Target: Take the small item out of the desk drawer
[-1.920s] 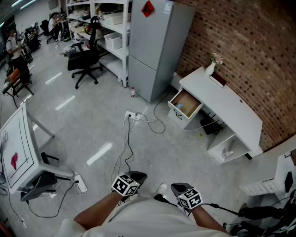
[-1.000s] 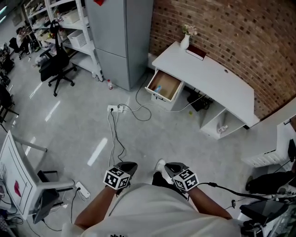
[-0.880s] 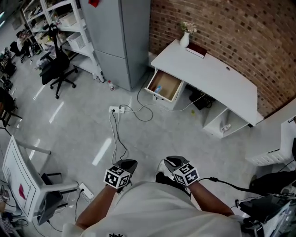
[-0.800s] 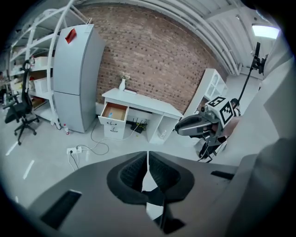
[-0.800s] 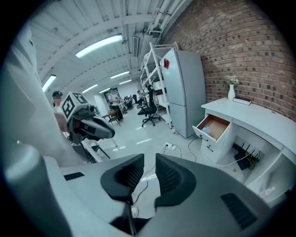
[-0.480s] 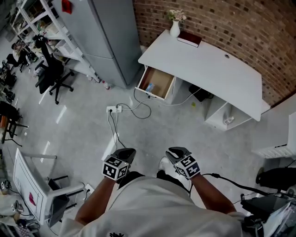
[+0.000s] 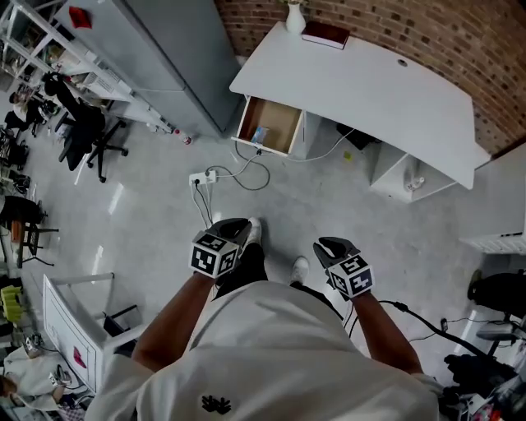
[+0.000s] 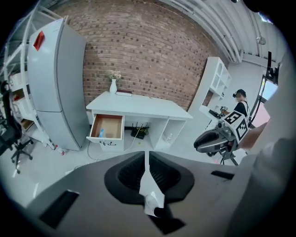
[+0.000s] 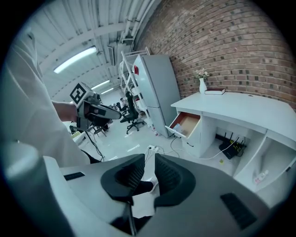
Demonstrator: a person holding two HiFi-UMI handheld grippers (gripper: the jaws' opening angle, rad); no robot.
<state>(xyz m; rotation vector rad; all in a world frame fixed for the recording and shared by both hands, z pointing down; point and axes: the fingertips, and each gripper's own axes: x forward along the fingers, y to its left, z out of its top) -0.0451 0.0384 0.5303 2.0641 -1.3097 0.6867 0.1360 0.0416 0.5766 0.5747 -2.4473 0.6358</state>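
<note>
The white desk [image 7: 370,74] stands against the brick wall, and its left drawer [image 7: 269,127] is pulled open. A small blue item [image 7: 260,134] lies inside the drawer, also seen as the small item [image 8: 101,134] in the left gripper view. Both grippers are held low in front of the person, well short of the desk. The left gripper [image 7: 234,224] is shut and holds nothing; its jaws [image 8: 146,155] point toward the drawer [image 8: 107,127]. The right gripper [image 7: 333,245] has its jaws close together with nothing between them, as the right gripper [image 9: 150,157] shows in its own view.
A grey fridge [image 7: 156,49] stands left of the desk. A power strip [image 7: 203,177] with loose cables lies on the floor between me and the drawer. A vase [image 7: 294,16] and a book [image 7: 326,34] sit on the desk. An office chair [image 7: 82,136] is at the left.
The person has walked toward the desk, so the desk and open drawer now sit larger and higher in the head view. Both grippers stay shut and empty in front of the body.
</note>
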